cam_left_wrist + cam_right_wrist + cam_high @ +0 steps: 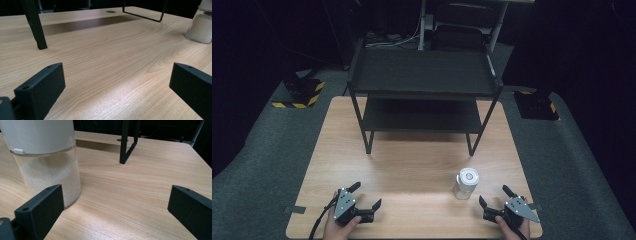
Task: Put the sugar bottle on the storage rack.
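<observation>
Both sets of jaws gape wide, gripping nothing. Right gripper sits low on the tabletop, the jar of white grains just beside its left jaw. Left gripper rests well apart, near the front edge. Shelf stands behind.

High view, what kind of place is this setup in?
Probably a lab recording station: a wooden table with a black shelf rack on it, dark surroundings, and hazard-striped blocks on the grey floor.
</observation>
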Demonstrator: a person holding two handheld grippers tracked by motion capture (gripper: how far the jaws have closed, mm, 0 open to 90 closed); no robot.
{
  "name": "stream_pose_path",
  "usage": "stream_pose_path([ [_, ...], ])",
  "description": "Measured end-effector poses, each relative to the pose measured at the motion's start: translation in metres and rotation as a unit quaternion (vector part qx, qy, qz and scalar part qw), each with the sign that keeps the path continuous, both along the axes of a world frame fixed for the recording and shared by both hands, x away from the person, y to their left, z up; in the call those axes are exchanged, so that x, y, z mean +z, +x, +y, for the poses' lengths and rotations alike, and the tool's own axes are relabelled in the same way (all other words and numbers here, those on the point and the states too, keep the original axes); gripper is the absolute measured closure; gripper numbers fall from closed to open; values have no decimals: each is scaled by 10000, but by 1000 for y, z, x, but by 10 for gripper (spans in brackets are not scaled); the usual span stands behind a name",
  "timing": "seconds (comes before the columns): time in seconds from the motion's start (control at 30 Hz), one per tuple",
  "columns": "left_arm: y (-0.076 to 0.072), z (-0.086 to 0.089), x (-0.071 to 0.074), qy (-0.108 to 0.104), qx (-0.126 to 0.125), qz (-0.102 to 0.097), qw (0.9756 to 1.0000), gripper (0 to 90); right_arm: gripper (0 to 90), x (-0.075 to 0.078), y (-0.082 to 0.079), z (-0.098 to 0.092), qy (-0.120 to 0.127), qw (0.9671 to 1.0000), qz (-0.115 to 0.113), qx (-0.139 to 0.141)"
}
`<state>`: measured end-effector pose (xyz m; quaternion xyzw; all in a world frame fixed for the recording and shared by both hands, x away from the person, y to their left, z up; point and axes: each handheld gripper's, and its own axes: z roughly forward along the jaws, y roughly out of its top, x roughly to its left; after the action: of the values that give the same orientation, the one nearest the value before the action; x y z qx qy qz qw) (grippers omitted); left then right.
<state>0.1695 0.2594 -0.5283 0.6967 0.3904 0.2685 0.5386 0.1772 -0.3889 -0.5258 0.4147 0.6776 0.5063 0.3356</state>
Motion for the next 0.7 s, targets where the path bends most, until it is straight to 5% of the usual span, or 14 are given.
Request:
stream_pose_path([
  [0.7,3,-2,3,86,-53,64,9999,6,2,0,-2,0,62,10000,-7,-61],
])
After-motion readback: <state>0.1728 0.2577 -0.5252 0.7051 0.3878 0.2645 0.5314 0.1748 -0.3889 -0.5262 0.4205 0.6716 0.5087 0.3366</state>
